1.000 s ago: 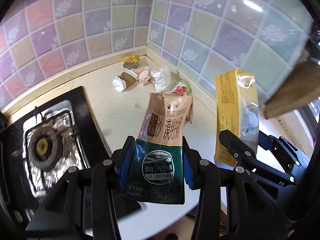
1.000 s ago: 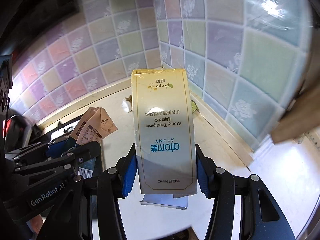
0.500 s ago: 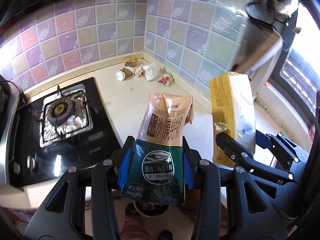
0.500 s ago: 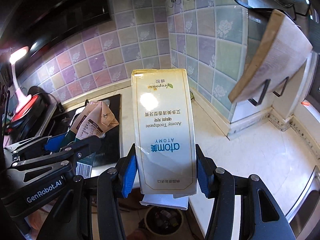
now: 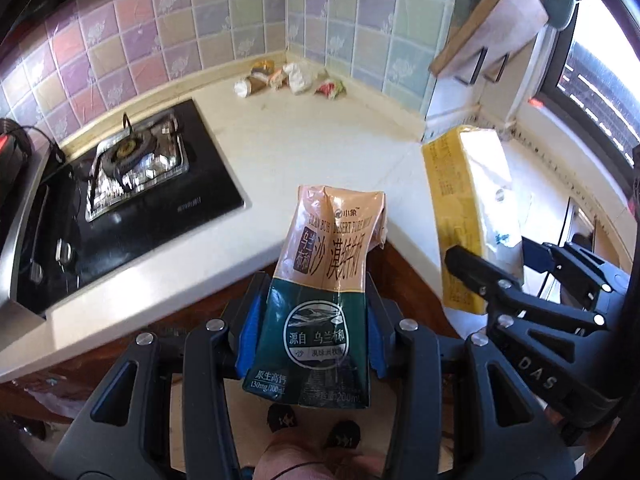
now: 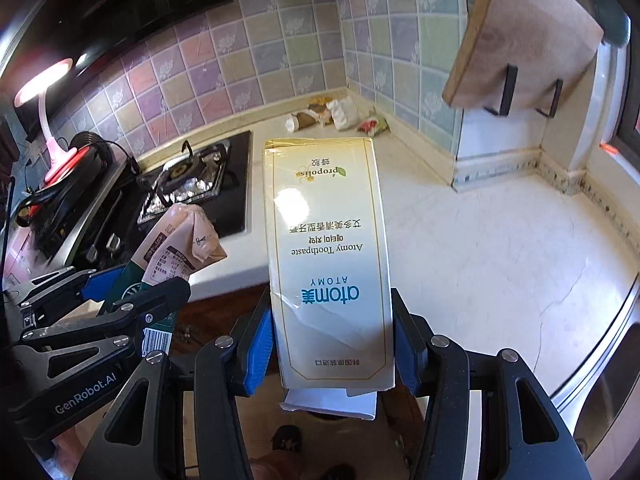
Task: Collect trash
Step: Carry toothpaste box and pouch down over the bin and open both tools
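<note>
My left gripper [image 5: 308, 332] is shut on a crumpled green and tan milk carton [image 5: 324, 292], held off the counter's front edge above the floor. It also shows in the right wrist view [image 6: 176, 252]. My right gripper [image 6: 332, 352] is shut on a cream toothpaste box [image 6: 328, 256], which also shows in the left wrist view [image 5: 468, 216]. Several pieces of trash [image 5: 288, 78] lie in the far counter corner by the tiled wall, far from both grippers.
A black gas stove [image 5: 124, 184] sits at the left of the cream counter [image 5: 320, 148]. A wooden cutting board [image 6: 520, 36] hangs on the right wall. A pink lamp [image 6: 48, 120] stands far left. A steel sink rim [image 6: 600, 360] shows at right. The person's feet [image 5: 312, 428] are below.
Both grippers have pulled back and up from the counter with their items still held. The corner trash now looks far off and the floor shows below.
</note>
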`<state>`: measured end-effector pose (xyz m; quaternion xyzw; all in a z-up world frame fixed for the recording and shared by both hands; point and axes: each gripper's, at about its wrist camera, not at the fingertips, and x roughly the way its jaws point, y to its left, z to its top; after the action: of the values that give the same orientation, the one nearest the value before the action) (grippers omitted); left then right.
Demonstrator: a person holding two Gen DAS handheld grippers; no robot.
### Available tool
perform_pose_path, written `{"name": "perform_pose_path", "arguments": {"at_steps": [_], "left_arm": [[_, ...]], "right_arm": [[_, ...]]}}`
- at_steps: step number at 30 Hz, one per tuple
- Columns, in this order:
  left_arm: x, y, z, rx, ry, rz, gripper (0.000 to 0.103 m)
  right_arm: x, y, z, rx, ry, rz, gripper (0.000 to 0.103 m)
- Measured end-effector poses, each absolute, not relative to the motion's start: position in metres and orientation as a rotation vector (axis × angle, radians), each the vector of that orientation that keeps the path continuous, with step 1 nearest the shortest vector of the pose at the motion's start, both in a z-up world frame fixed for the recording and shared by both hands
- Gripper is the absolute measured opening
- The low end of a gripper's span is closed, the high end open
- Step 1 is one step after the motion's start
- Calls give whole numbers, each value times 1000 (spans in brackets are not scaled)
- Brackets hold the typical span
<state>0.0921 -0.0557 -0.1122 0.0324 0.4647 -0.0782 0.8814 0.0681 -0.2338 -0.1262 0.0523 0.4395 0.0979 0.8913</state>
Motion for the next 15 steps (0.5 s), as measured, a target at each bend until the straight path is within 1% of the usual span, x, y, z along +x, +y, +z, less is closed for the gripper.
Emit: {"name": "perform_pose_path", "arguments": {"at_steps": [8, 15], "left_arm": [[83, -53, -168, 88, 1078, -178, 41], [86, -47, -222, 77, 1168, -214, 41]], "right_arm": [[55, -231, -191, 122, 1021, 211, 52], [49, -205, -264, 78, 1149, 204, 52]]}}
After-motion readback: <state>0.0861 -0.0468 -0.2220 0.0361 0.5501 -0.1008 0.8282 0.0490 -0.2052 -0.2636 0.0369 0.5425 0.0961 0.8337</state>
